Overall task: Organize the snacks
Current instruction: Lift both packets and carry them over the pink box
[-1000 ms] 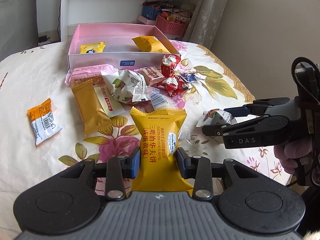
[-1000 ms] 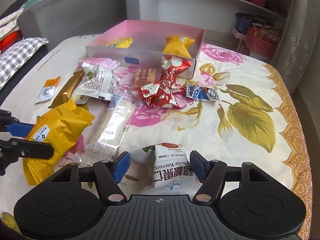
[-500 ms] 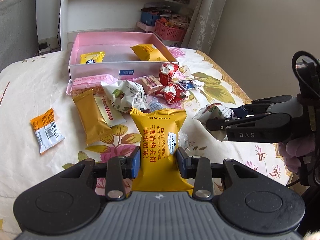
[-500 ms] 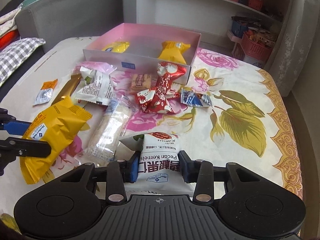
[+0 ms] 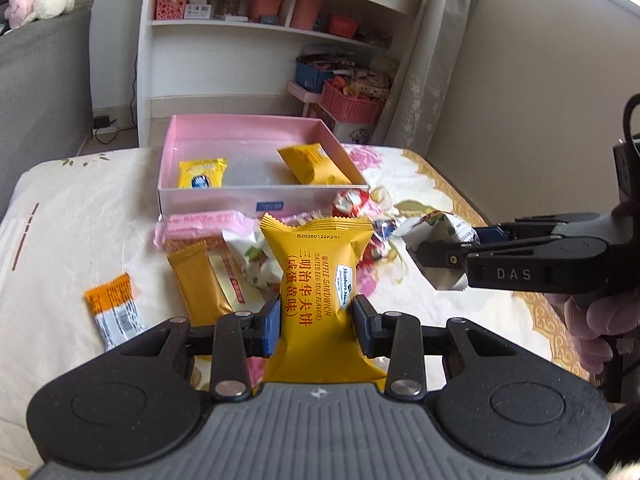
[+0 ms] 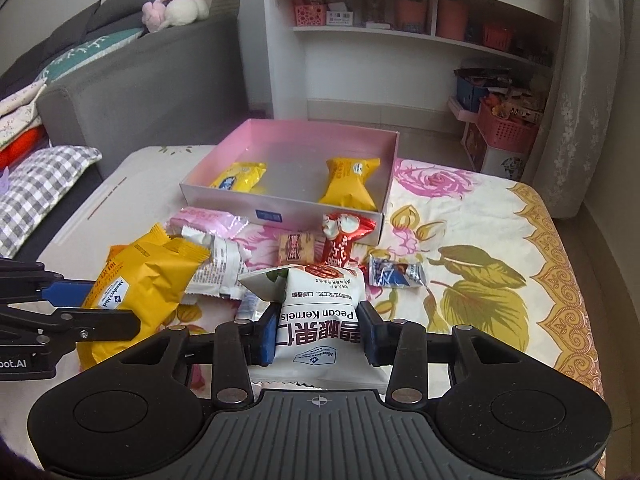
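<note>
My left gripper (image 5: 316, 320) is shut on a yellow waffle sandwich packet (image 5: 316, 264), held upright above the cloth. The right wrist view shows this gripper (image 6: 112, 308) at the left edge, still gripping the yellow packet (image 6: 144, 280). My right gripper (image 6: 318, 328) is shut on a white pecan kernels packet (image 6: 320, 300), lifted off the bed. From the left wrist view the right gripper (image 5: 440, 248) comes in from the right with the white packet (image 5: 444, 284) in it. Beyond both stands the open pink box (image 5: 256, 196) with two yellow packets (image 5: 202, 174) inside.
Loose snacks lie in front of the box on the floral cloth: a pink packet (image 5: 200, 228), a gold bar (image 5: 196, 280), an orange packet (image 5: 114, 312), red candies (image 6: 344, 236) and a blue wrapper (image 6: 392, 274). A grey sofa (image 6: 160, 80) stands left, a white shelf (image 6: 400, 60) behind.
The right gripper's jaws closed on the pecan packet and raised it off the cloth. The left gripper rose too with the yellow packet; both views now look higher into the room.
</note>
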